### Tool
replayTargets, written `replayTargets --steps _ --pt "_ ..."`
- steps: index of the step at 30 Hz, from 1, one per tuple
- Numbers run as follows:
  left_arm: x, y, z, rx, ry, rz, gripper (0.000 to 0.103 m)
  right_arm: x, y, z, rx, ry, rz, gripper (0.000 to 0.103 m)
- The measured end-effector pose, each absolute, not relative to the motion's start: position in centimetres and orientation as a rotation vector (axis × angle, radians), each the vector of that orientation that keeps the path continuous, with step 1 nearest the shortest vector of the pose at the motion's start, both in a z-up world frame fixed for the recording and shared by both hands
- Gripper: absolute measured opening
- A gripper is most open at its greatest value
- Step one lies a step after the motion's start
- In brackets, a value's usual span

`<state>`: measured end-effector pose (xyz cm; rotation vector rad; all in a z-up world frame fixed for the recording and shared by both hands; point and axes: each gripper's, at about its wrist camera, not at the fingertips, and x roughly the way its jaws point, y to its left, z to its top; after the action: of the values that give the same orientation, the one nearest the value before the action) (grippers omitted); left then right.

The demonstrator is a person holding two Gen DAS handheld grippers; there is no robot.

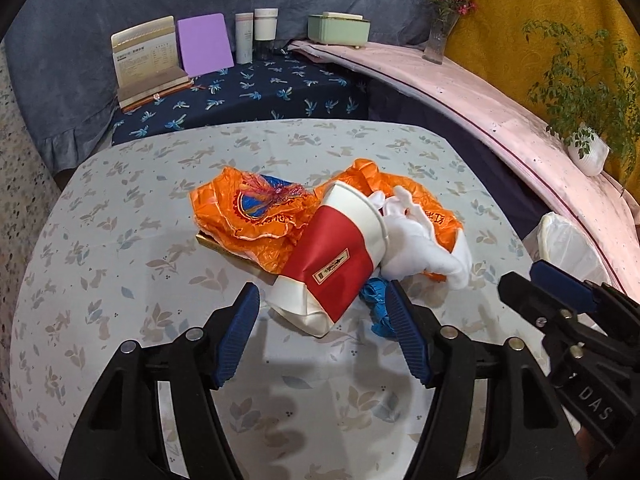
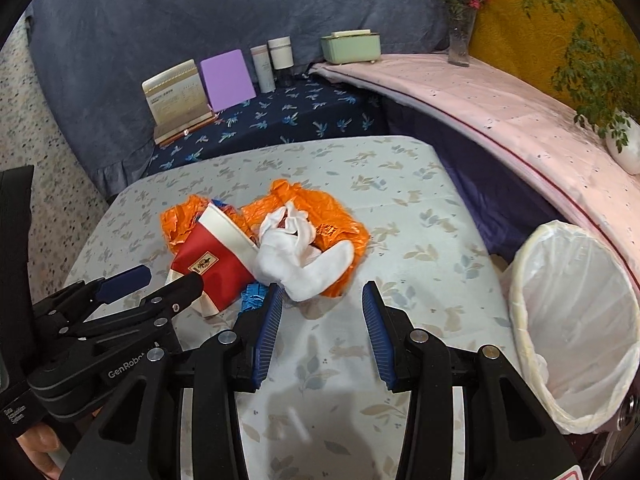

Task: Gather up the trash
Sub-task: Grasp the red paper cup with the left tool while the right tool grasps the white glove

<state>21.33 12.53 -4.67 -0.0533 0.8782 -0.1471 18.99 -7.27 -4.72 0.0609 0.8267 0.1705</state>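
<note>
Left gripper (image 1: 322, 312): wide open, holds nothing | right gripper (image 2: 322, 312): wide open, empty | crushed red-and-white paper cup (image 1: 336, 256): frame centre, on pile over orange plastic bag (image 1: 248, 212), long axis toward upper right, base between left fingertips, perhaps not touching | left nearer | lined bin (image 2: 576, 320): right edge.

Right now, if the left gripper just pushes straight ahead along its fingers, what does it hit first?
Most likely the crushed red-and-white paper cup: its bottom end lies just beyond the open left gripper, between the fingertips. Depth is unclear, so the blue scrap may touch too.
</note>
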Motion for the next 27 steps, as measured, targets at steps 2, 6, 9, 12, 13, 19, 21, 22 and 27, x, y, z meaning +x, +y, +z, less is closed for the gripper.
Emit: replayTargets --steps 2,6,9,12,13,19,21,22,27 --pt "21.8 12.7 -5.0 -0.053 0.887 -0.154 0.061 19.5 -6.7 -5.2 0.049 0.837 0.174 0.041" --pt "22.5 12.9 -5.7 -0.068 0.906 -0.167 0.057 20.6 -5.9 -6.1 0.033 0.856 0.18 0.041" --pt "22.9 13.1 -5.9 -0.077 0.914 -0.171 0.053 21.3 -5.4 -6.7 0.024 0.869 0.182 0.041" --pt "23.2 13.4 -6.2 -0.087 0.925 -0.176 0.046 21.9 -5.1 -7.2 0.015 0.879 0.18 0.041" --pt "23.3 13.4 -6.3 -0.093 0.929 -0.181 0.043 22.1 -4.9 -7.5 0.011 0.883 0.182 0.041" --pt "23.3 13.4 -6.3 -0.096 0.934 -0.198 0.023 22.9 -4.3 -8.6 0.002 0.92 0.192 0.014" --pt "23.1 13.4 -6.2 -0.096 0.931 -0.2 0.023 23.0 -4.3 -8.7 0.009 0.924 0.195 0.01" --pt "23.1 13.4 -6.2 -0.099 0.931 -0.204 0.023 23.0 -4.4 -8.6 0.01 0.921 0.193 0.008" --pt "22.9 13.1 -5.8 -0.116 0.931 -0.232 0.024 22.7 -5.3 -7.8 0.032 0.898 0.189 0.006"
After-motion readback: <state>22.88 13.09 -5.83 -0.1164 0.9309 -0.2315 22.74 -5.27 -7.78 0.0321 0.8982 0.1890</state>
